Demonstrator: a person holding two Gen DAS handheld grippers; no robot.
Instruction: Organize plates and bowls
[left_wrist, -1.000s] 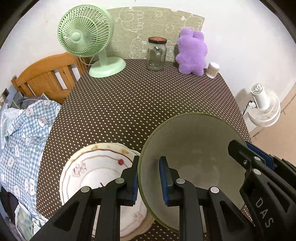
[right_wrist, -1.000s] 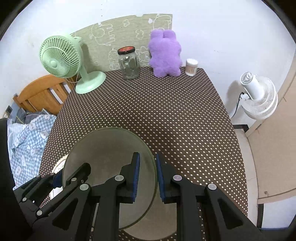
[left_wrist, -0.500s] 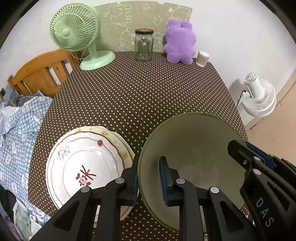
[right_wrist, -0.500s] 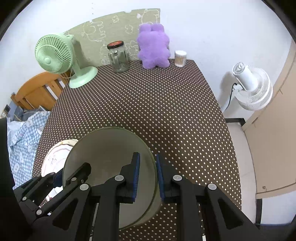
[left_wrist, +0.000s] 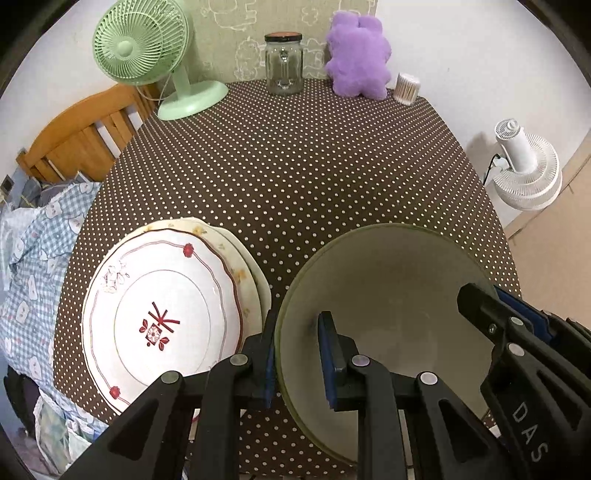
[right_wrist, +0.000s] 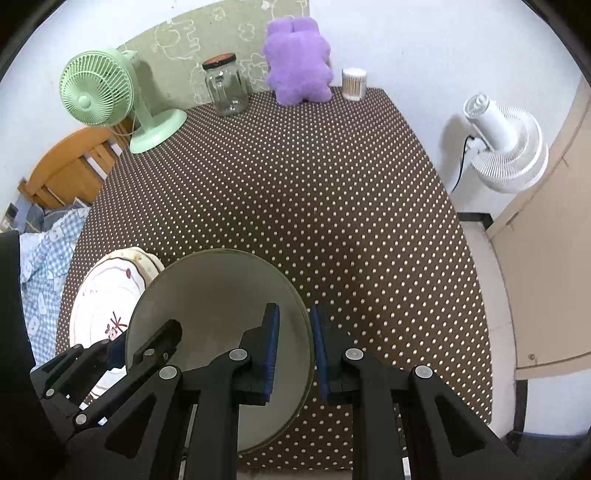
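A wide grey-green bowl (left_wrist: 388, 288) hangs just above the dotted table, near its front edge. My left gripper (left_wrist: 297, 332) is shut on the bowl's left rim, one pad inside and one outside. On the opposite rim my right gripper (right_wrist: 294, 321) is shut in the same way. Each wrist view also shows the other gripper: the right gripper (left_wrist: 495, 299) and the left gripper (right_wrist: 144, 338). To the left of the bowl (right_wrist: 214, 288), a stack of white patterned plates (left_wrist: 162, 306) lies on the table, partly hidden behind the bowl in the right wrist view (right_wrist: 107, 295).
Along the far edge of the brown dotted tablecloth (left_wrist: 295, 166) stand a green fan (left_wrist: 147, 48), a glass jar (left_wrist: 283, 62), a purple plush toy (left_wrist: 358, 55) and a small swab pot (left_wrist: 406, 86). A wooden chair (left_wrist: 81, 136) and checked cloth (left_wrist: 33, 236) lie left; a white floor fan (left_wrist: 524, 170) stands right.
Both grippers, still shut on the bowl, have drawn back toward the table's near edge and sunk a little. The plate stack has come fully into view beside the bowl.
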